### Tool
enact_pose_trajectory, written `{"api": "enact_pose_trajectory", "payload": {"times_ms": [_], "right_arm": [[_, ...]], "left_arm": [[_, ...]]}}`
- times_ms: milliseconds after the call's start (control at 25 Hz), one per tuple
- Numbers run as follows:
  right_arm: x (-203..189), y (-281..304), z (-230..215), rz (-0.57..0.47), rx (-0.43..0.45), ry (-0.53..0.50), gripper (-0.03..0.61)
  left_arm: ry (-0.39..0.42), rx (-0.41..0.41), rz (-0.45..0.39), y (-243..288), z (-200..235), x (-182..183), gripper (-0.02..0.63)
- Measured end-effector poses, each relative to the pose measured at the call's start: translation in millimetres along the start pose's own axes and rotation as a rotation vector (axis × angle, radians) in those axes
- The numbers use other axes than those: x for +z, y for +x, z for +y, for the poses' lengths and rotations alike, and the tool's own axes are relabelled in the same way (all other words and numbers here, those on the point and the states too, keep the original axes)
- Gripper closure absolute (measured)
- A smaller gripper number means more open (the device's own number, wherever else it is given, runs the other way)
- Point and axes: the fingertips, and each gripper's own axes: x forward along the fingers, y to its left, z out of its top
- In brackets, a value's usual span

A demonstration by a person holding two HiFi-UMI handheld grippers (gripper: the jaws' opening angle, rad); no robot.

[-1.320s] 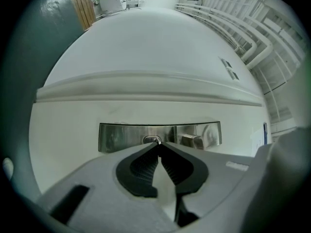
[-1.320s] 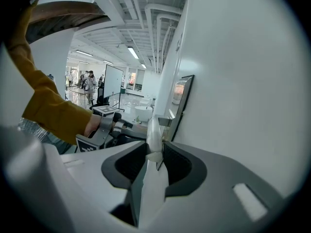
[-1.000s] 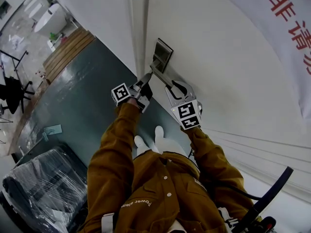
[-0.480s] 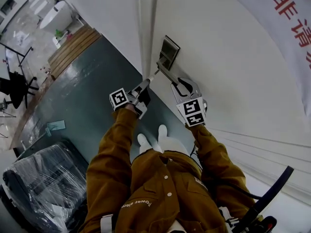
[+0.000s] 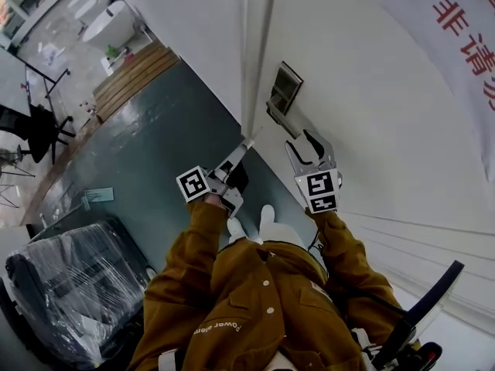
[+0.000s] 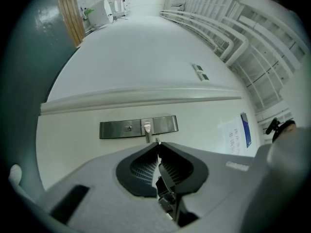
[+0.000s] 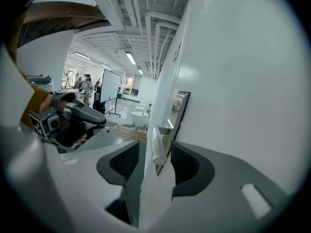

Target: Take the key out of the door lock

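The door lock plate [image 5: 286, 86] sits on the white door, with its lever handle [image 5: 280, 117] below it. My left gripper [image 5: 246, 145] is drawn back from the door and is shut on a small metal key [image 5: 252, 135]. The key's tip [image 6: 157, 140] pokes out between the closed jaws, in front of the lock plate [image 6: 121, 128]. My right gripper [image 5: 300, 140] is at the handle's free end and its jaws are opening. The handle [image 7: 157, 142] lies between the pads [image 7: 184, 164], which do not press it.
The door edge and frame [image 5: 249, 91] run past the lock. A plastic-wrapped bundle [image 5: 62, 284] lies at lower left on the green floor [image 5: 155, 145]. A banner with red characters [image 5: 464, 29] hangs on the wall to the right. People [image 7: 87, 86] stand far off.
My left gripper has pulled away from the lock, down and left, keeping its jaws closed on the key. My right gripper's jaws have spread apart around the handle. The head view has shifted.
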Motion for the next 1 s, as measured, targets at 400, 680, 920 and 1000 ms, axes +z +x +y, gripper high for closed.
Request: {"api": "enact_pose_trajectory", "payload": {"times_ms": [400, 680, 920, 1000], "right_arm": [[75, -86, 35, -0.350, 0.041, 0.121, 0.564], [79, -105, 49, -0.395, 0.060, 0.153, 0.574], [58, -103, 50, -0.294, 0.074, 0.181, 0.574], [58, -103, 51, -0.293, 0.077, 0.187, 0.574]], "left_arm": [[0.045, 0.014, -0.043, -34, -76, -45, 0.595], [-0.003, 0.011, -0.056, -47, -78, -70, 0.595], [0.023, 0.004, -0.044, -42, -85, -69, 0.595], [0.024, 0.000, -0.043, -41, -87, -69, 0.595]]}}
